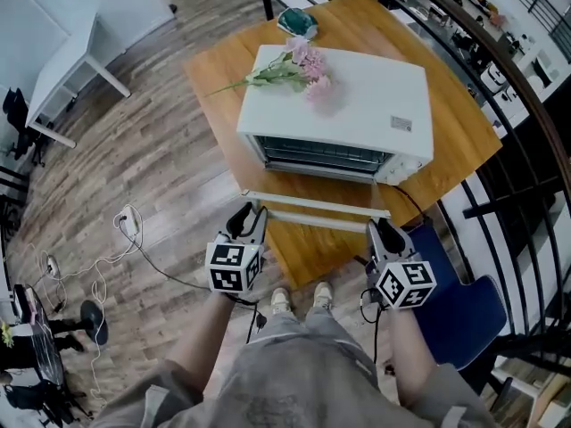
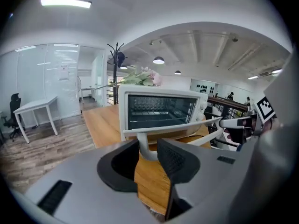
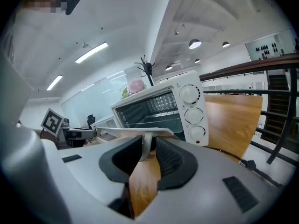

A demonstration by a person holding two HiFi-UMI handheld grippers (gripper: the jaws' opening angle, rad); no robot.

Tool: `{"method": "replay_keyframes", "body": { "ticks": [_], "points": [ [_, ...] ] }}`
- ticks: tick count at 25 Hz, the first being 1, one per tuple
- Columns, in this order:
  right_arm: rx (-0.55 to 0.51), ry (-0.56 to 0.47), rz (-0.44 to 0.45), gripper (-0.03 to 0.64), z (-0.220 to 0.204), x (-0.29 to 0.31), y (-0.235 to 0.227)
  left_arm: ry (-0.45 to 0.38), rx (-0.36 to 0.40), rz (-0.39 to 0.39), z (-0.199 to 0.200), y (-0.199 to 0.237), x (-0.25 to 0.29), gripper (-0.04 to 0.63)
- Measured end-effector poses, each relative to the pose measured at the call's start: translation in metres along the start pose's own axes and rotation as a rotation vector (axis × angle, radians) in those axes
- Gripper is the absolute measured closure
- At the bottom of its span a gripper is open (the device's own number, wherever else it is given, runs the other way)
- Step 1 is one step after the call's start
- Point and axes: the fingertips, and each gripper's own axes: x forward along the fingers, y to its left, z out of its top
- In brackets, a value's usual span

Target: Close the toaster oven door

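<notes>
- The toaster oven [image 1: 357, 105] stands on the wooden table [image 1: 214, 69]. Its door [image 1: 312, 205] is dropped open toward me, lying roughly flat in front of the oven mouth.
- The white handle [image 1: 317, 224] runs along the door's free edge on two short posts. I judge it stiff, smooth and a little slippery. The door itself looks light and hinged, with a glass pane I would not want to slam.
- My left gripper [image 2: 147, 154] has its fingers pinching the left post, and my right gripper [image 3: 148, 152] pinches the right post.
- Holding both ends should let the door swing up evenly, without twisting.
- Flowers [image 1: 299, 68] lie on the oven's top, so a hard shut could jog them.
</notes>
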Motion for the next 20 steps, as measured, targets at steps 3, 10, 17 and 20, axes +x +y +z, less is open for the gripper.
{"method": "replay_keyframes", "body": {
  "ticks": [3, 10, 17, 20],
  "points": [
    [0.025, -0.02, 0.011, 0.508, 0.023, 0.008, -0.002, -0.027, 0.012, 0.006, 0.023, 0.004, 0.006, 0.46],
    [0.075, -0.071, 0.043, 0.506, 0.071, 0.031, -0.01, -0.117, -0.026, 0.015, 0.072, 0.014, 0.025, 0.463],
    [0.024, -0.046, 0.033, 0.505, 0.102, 0.053, -0.017, -0.147, -0.068, 0.018, 0.101, 0.022, 0.044, 0.463],
    [0.021, -0.042, 0.03, 0.505, 0.108, 0.062, -0.022, -0.124, 0.001, 0.053, 0.108, 0.023, 0.051, 0.467]
  ]
}}
